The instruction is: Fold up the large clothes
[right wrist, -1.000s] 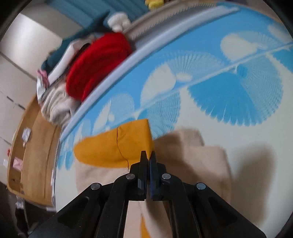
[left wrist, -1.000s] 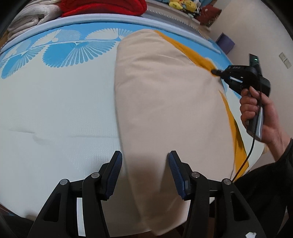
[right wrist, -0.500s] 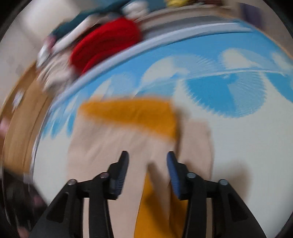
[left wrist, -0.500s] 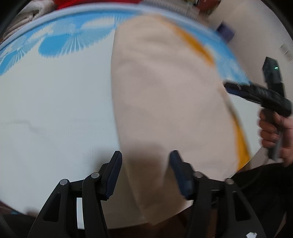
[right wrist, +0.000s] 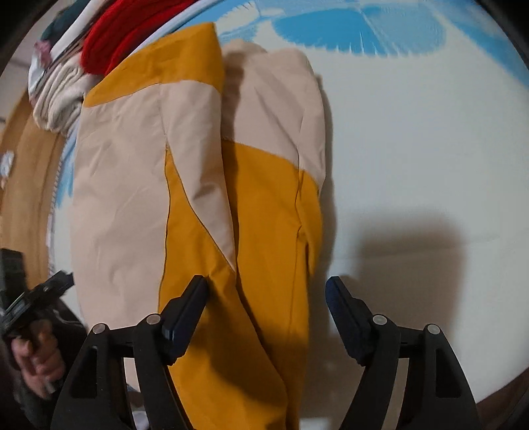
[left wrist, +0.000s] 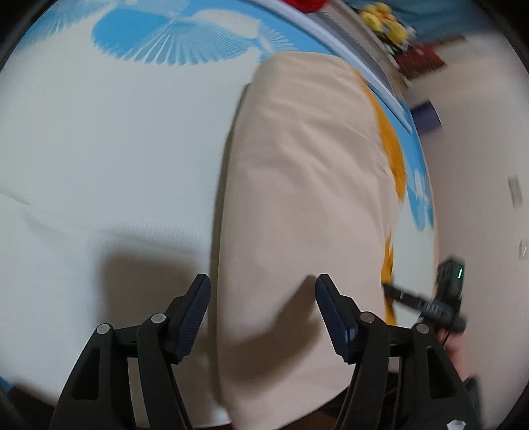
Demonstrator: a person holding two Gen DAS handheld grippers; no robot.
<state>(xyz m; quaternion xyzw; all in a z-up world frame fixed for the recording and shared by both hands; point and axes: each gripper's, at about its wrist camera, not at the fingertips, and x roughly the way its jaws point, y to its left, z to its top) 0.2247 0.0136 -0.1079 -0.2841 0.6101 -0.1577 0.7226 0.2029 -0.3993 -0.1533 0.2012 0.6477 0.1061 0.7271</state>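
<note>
A large beige and mustard-yellow garment (left wrist: 304, 205) lies folded lengthwise on the bed, reaching to the near edge. In the right wrist view it shows as beige and yellow panels (right wrist: 205, 185). My left gripper (left wrist: 263, 314) is open and empty, low over the garment's near end. My right gripper (right wrist: 266, 314) is open and empty over the yellow part near the bed edge. The right gripper also shows in the left wrist view (left wrist: 426, 301), beside the garment's right edge. The left gripper shows at the left in the right wrist view (right wrist: 39, 294).
The bed has a white sheet with blue fan prints (left wrist: 99, 158). A red blanket (right wrist: 132, 29) and folded white cloths (right wrist: 56, 96) are piled at the bed's far side. Yellow plush toys (left wrist: 386, 26) sit on a ledge. A wooden board (right wrist: 23, 185) lies beyond the bed.
My right gripper opened, let go of the yellow part, and drew back toward the near bed edge. My left gripper stayed open and shifted slightly left over the garment's near end.
</note>
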